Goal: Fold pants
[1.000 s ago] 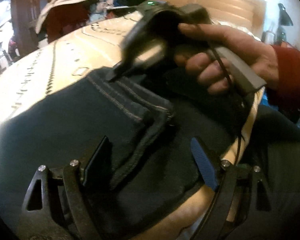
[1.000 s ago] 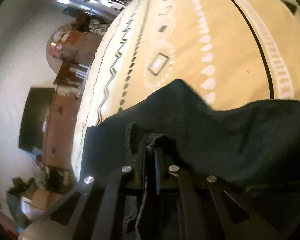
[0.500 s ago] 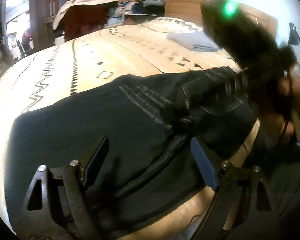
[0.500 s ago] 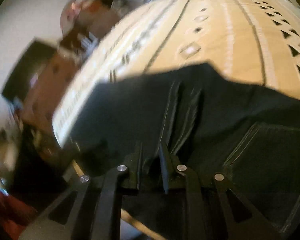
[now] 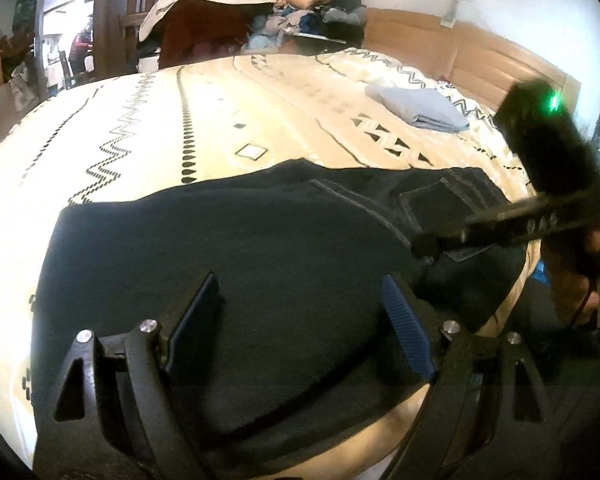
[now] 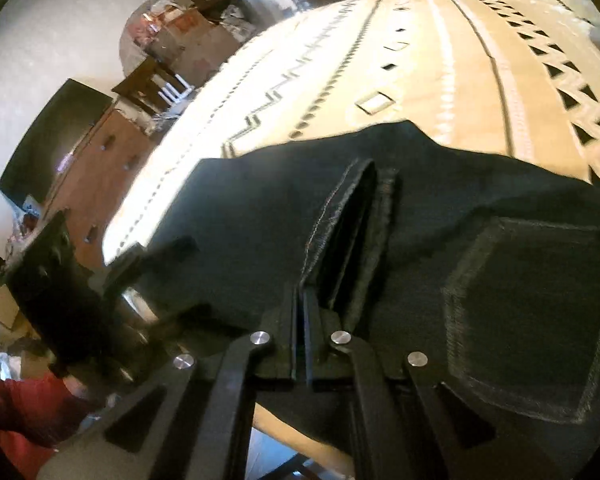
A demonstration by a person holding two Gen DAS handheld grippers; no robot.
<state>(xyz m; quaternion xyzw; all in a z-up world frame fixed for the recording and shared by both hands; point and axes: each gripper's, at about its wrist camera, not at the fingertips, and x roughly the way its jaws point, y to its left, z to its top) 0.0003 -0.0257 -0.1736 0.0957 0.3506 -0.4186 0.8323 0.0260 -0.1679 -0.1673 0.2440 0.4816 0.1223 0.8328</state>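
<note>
Dark pants [image 5: 260,240] beside bedspread [image 5: 220,120] edge

Holding left hand-held gripper [image 5: 300,320] wide open, nothing between pads; pinching right hand-held gripper [image 6: 300,328] shut, angling both downward.

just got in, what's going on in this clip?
A person is folding dark pants on a patterned bedspread, a handheld tongs tool in each hand. The pants lie folded over. The left tongs hover open above them, gripping nothing. The right tongs have just closed, with no cloth visibly between the pads.
</note>
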